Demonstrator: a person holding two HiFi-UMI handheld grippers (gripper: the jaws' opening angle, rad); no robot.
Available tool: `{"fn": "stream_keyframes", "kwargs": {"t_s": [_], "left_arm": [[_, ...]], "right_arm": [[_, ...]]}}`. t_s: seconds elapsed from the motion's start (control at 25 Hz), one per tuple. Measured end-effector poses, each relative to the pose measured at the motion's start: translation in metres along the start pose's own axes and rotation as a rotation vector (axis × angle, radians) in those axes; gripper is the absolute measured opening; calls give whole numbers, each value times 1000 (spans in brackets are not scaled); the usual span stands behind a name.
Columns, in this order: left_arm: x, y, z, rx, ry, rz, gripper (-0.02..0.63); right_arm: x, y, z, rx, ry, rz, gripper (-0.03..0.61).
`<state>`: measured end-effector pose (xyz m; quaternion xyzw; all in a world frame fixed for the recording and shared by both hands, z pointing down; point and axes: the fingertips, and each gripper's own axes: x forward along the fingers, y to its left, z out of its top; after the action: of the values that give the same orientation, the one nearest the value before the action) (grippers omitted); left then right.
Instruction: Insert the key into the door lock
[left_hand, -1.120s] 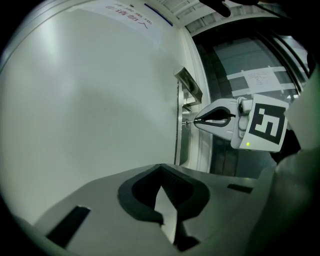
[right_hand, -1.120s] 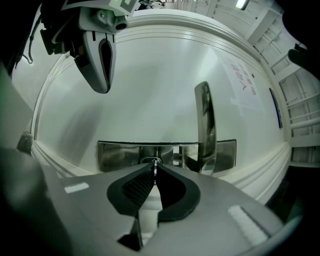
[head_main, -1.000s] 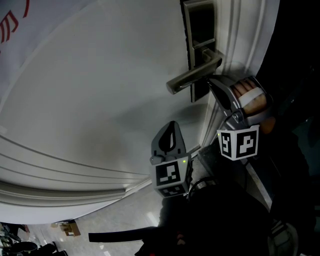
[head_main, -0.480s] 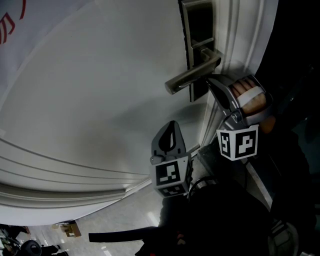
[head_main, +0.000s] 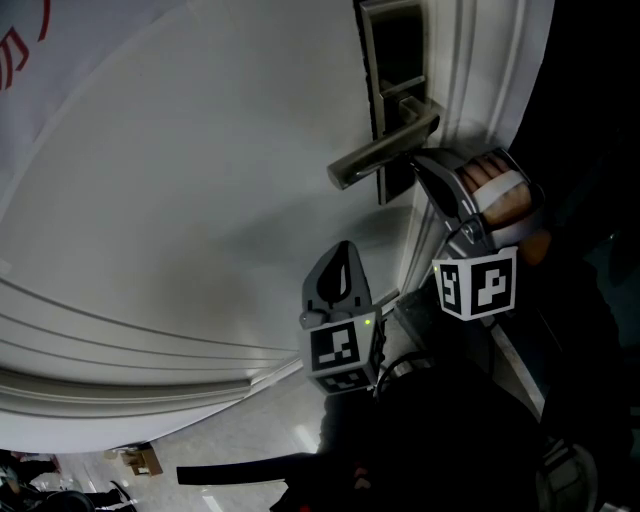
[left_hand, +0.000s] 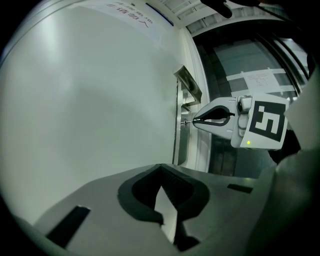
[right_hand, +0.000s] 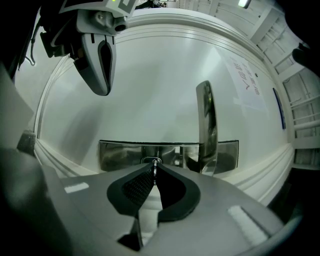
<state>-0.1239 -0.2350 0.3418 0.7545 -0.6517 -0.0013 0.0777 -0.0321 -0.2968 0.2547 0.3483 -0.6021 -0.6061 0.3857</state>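
Note:
The metal lock plate sits on the right edge of the white door, with its lever handle sticking out. My right gripper reaches in just under the handle, shut on the key. In the right gripper view the thin key stands edge-on between the jaws, its tip at the keyhole in the plate, left of the handle. From the left gripper view, the right gripper touches the plate. My left gripper hangs lower, shut and empty, apart from the lock.
Raised door-frame mouldings run beside the lock, with dark space to the right of them. Curved panel mouldings cross the lower door. Grey floor shows below. The left gripper hangs at the upper left of the right gripper view.
Nothing has visibly moved apart from a slight shift of the head view; both grippers keep their places.

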Motion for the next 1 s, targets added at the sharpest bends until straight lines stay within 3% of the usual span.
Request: {"fn": "stream_keyframes", "kwargs": {"t_s": [1.0], "left_arm": [[0, -1, 1, -5, -7, -3, 2]], "right_arm": [[0, 0, 0, -12, -15, 13, 14]]}}
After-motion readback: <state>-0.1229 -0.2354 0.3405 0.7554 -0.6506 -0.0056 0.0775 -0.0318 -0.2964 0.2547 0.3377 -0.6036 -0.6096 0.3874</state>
